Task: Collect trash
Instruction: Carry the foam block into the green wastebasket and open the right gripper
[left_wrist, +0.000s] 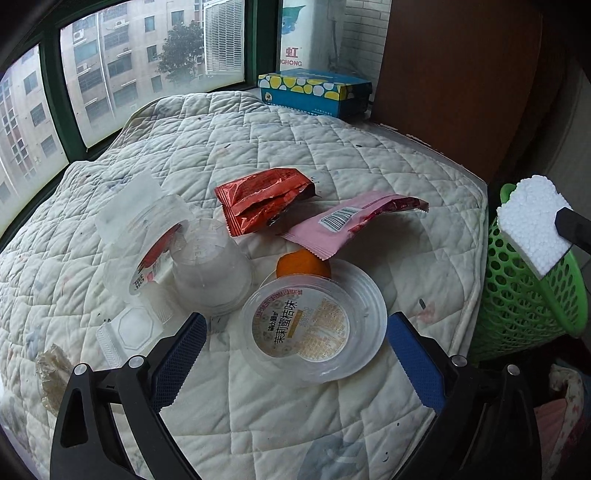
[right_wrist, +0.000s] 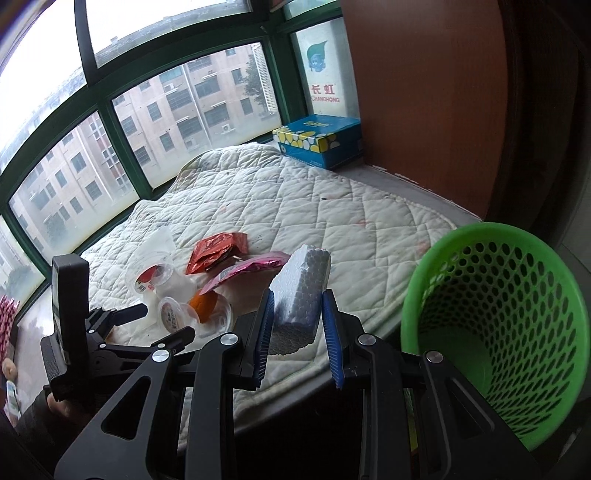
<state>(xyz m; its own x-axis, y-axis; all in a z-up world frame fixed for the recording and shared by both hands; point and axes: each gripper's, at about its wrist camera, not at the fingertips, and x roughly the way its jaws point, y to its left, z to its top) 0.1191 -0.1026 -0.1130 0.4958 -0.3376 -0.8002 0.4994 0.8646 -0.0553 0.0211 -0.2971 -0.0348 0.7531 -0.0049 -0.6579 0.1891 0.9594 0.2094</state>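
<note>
The right gripper (right_wrist: 298, 325) is clamped on a foam block (right_wrist: 301, 295) beside the green basket (right_wrist: 436, 295), evidently for dropping in, while the left gripper (left_wrist: 295, 354), jaws apart, straddles a lidded plastic cup (left_wrist: 314, 325) lying left of that basket.

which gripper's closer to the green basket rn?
Right. The right gripper, shut on the foam block, hangs right beside the green basket rim. The left gripper is open over the clear lidded cup, farther away on the quilt.
</note>
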